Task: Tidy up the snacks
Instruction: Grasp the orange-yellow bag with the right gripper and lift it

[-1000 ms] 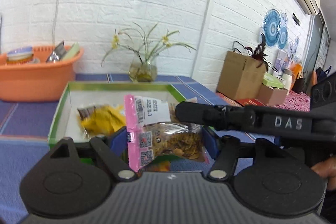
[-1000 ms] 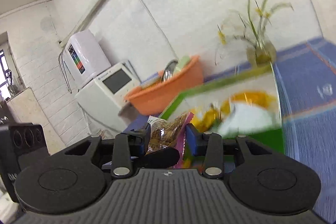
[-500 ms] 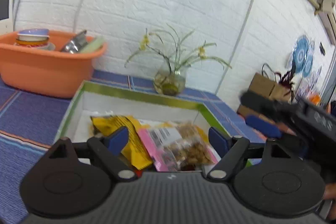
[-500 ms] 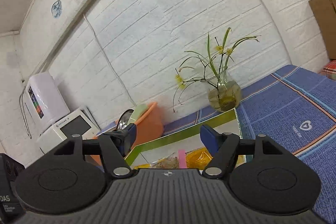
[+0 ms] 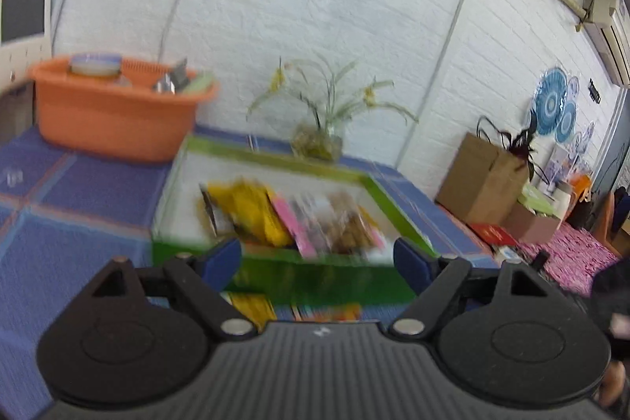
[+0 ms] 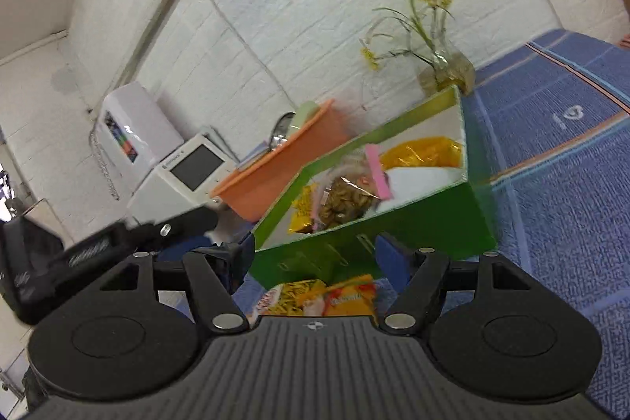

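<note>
A green box [image 5: 315, 276] with a white inside stands on the blue cloth and holds a pink-edged clear snack bag [image 5: 334, 223] and yellow packets [image 5: 252, 207]. My left gripper [image 5: 317, 258] is open and empty in front of the box. In the right wrist view the same box [image 6: 393, 235] shows the pink-edged bag [image 6: 350, 195] and a yellow packet [image 6: 421, 152] inside. My right gripper [image 6: 315, 254] is open and empty before the box's front wall. An orange-yellow snack packet [image 6: 319, 296] lies on the cloth below it, also seen in the left wrist view [image 5: 252, 306].
An orange tub [image 5: 114, 117] of dishes stands behind the box on the left. A glass vase with a plant [image 5: 319, 140] stands behind the box. A cardboard box [image 5: 480, 180] sits at the right. A white appliance [image 6: 185, 176] stands beyond the tub.
Both grippers held the pink-edged bag a second ago, then let it go into the box. Both have since drawn back and lowered in front of the box.
</note>
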### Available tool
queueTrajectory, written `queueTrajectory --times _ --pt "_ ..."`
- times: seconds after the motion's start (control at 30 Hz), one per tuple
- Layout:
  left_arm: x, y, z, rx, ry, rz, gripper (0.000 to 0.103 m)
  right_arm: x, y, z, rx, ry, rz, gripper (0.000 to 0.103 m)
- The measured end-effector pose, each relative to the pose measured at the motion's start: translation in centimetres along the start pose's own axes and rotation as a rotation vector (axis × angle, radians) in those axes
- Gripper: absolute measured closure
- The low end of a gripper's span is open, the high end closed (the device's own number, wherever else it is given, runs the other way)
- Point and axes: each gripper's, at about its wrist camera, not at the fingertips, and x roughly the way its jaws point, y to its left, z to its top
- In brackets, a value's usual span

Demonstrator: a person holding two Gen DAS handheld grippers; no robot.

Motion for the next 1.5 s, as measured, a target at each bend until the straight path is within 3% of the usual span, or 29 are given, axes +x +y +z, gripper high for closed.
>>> queueTrajectory --times 0.1,0.2,0.3,0.5,0.67,0.73,0.77,0.8,0.87,0.97,1.23,1.27,1.33,1.4,1.5 --pt "0.8 -2.4 -2.7 0.031 0.045 -0.006 0.021 1.1 -3.1 0.0 0.182 0.093 -0.081 0.0" --pt "2.6 -4.8 -4.6 0.124 0.084 0.005 0.021 1.7 -3.9 -0.6 0.228 0.161 -0.049 0.0" --pt "3.8 -5.0 -5.8 0.136 0.109 0.027 0.021 2.6 -2.9 -0.7 0.168 0.219 -0.039 0.0" --pt "4.1 -4.5 -6.3 0.143 0.129 -0.017 0.019 5.8 -0.1 -0.7 0.003 0.322 -0.004 0.0" --pt "4.4 -5.1 -6.9 0.23 0.13 0.017 0.02 7.5 3.2 -1.2 -0.292 0.393 -0.016 0.0" --pt "4.4 -4.9 -7.0 0.23 0.139 0.007 0.02 7.4 3.8 -1.3 -0.333 0.397 -0.027 0.001" --pt "4.3 -4.8 -6.9 0.23 0.135 0.007 0.022 7.3 3.9 -1.3 -0.323 0.41 -0.017 0.03" --pt "4.3 -4.8 -7.0 0.228 0.134 0.006 0.025 7.1 4.0 -1.3 -0.314 0.419 -0.023 0.029" --pt "4.2 -4.8 -6.9 0.222 0.136 -0.01 0.044 6.2 4.1 -1.6 -0.331 0.402 -0.042 0.031" --pt "3.5 -4.9 -6.7 0.203 0.132 -0.036 0.056 4.3 4.5 -2.0 -0.394 0.352 -0.066 0.033" --pt "-1.2 -6.7 -5.0 0.215 -0.012 -0.079 0.059 -0.5 5.4 -0.2 -0.27 0.18 0.064 0.036" --pt "-1.5 -6.8 -5.0 0.218 -0.014 -0.081 0.059 -1.0 5.7 -0.1 -0.267 0.155 0.079 0.048" --pt "-1.8 -6.9 -5.0 0.205 -0.01 -0.112 0.059 -1.6 6.1 0.2 -0.236 0.133 0.154 0.062" --pt "-2.0 -7.1 -5.0 0.203 -0.005 -0.127 0.059 -1.5 6.6 0.1 -0.223 0.148 0.201 0.063" --pt "-2.1 -7.2 -5.3 0.208 0.017 -0.122 0.059 -1.4 6.7 -0.2 -0.234 0.139 0.138 0.062"
